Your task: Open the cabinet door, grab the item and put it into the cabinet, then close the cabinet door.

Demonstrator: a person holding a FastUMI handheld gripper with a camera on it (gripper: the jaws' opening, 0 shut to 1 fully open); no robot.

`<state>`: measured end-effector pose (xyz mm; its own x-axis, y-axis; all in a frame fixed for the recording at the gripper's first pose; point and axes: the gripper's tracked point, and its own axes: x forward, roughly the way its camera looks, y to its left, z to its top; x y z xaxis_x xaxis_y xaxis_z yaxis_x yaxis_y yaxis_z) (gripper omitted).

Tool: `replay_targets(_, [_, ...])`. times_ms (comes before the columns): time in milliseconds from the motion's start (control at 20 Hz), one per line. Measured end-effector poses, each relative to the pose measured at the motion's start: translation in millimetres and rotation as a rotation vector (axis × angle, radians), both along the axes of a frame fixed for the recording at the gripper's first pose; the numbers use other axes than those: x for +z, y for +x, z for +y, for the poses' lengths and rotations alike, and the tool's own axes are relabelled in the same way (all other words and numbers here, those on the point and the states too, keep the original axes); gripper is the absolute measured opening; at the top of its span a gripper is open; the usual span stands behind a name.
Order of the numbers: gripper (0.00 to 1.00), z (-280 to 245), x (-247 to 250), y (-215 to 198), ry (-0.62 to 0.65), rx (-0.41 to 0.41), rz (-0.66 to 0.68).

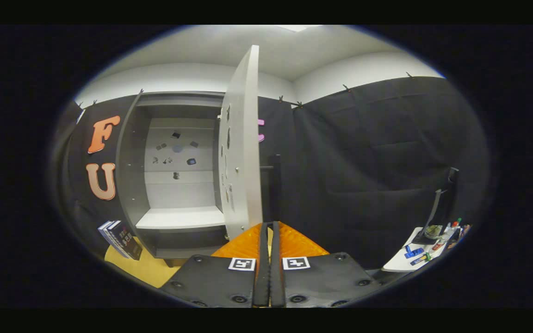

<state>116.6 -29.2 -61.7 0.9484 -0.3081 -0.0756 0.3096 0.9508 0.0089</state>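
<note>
Hovering empty, gripper (269, 231) fingers pressed together, nothing between. Door (243, 143) stands open, centre frame; cabinet (174, 217) left of it. Box (120, 238), lower left on tabletop (148, 268): probably light, stiff; pinch across narrow faces.

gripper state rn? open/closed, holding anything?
Gripper: closed, fingers pressed together with nothing between them, just beside the lower edge of the open cabinet door.
</note>
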Motion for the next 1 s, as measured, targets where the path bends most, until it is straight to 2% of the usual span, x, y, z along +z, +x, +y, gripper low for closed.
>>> replay_targets(150, [0.10, 26.4, -12.2, 7.0, 0.055, 0.061, -0.025])
replay_targets(450, [0.22, 99.6, -110.3, 46.8, 0.086, 0.266, 0.094])
replay_targets(700, [0.31, 145.3, -191.5, 69.4, 0.058, 0.377, 0.216])
replay_targets(850, [0.37, 162.8, -243.1, 78.2, 0.094, 0.424, 0.300])
replay_targets(950, [0.47, 172.4, -271.2, 83.1, 0.106, 0.451, 0.329])
replay_targets(1000, [0.59, 174.9, -284.4, 85.0, 0.103, 0.456, 0.343])
